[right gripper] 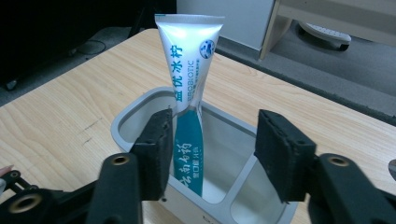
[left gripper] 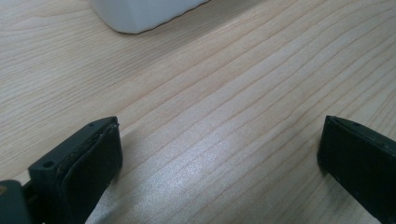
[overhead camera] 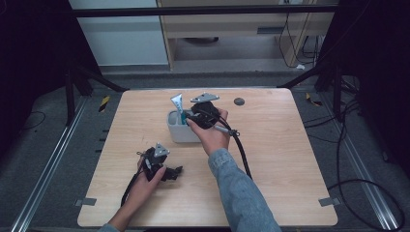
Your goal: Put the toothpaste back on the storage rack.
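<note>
A white and teal toothpaste tube (right gripper: 187, 88) stands upright, cap down, in the left compartment of a white two-part holder (right gripper: 135, 109). From above, the tube (overhead camera: 177, 105) sticks out of the holder (overhead camera: 178, 131) near the table's middle. My right gripper (right gripper: 210, 149) is open just over the holder's near rim; the tube stands close to the left pad (right gripper: 156, 149), and contact is unclear. That right gripper (overhead camera: 203, 112) sits at the holder's right side. My left gripper (left gripper: 219, 144) is open low over bare wood, and from above it (overhead camera: 162, 166) lies nearer the front.
The wooden table (overhead camera: 275, 145) has a small dark round disc (overhead camera: 239, 101) at its back right. The holder's corner (left gripper: 140, 14) shows ahead of the left gripper. Black cables trail from both grippers across the table. A pale cabinet and dark frame posts stand beyond the far edge.
</note>
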Tool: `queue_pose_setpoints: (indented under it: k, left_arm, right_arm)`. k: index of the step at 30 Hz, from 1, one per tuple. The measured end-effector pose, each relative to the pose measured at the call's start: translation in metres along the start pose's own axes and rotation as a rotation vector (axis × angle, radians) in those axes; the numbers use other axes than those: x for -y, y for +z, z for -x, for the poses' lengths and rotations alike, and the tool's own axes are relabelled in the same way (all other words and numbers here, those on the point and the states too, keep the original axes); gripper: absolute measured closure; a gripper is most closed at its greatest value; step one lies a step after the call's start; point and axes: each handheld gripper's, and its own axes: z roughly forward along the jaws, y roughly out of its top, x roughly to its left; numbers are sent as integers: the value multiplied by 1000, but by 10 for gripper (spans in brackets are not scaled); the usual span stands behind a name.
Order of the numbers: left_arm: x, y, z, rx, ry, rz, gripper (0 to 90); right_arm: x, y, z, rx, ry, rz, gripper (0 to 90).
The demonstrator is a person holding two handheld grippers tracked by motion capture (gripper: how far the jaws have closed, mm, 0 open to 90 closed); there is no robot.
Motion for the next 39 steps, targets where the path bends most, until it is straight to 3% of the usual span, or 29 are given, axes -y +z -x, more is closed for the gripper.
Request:
queue_pose_setpoints:
  k: [9,17,25,36,39]
  left_arm:
    - [0,0,0,-1,-1,1,0]
    - [0,0,0,0,-1,1,0]
    - [0,0,0,0,-1,1,0]
    - [0,0,0,-1,-1,1,0]
    - [0,0,0,-1,-1,2,0]
  right_arm:
    - [0,-9,5,-15,-16,-24,267]
    - [1,-15,12,-28,-48,-99,167]
    - [1,-36,19,-25,-75,-83,96]
    - [10,-59,42,52,-117,-107,70]
    - [21,-64,52,87,-118,-82,70]
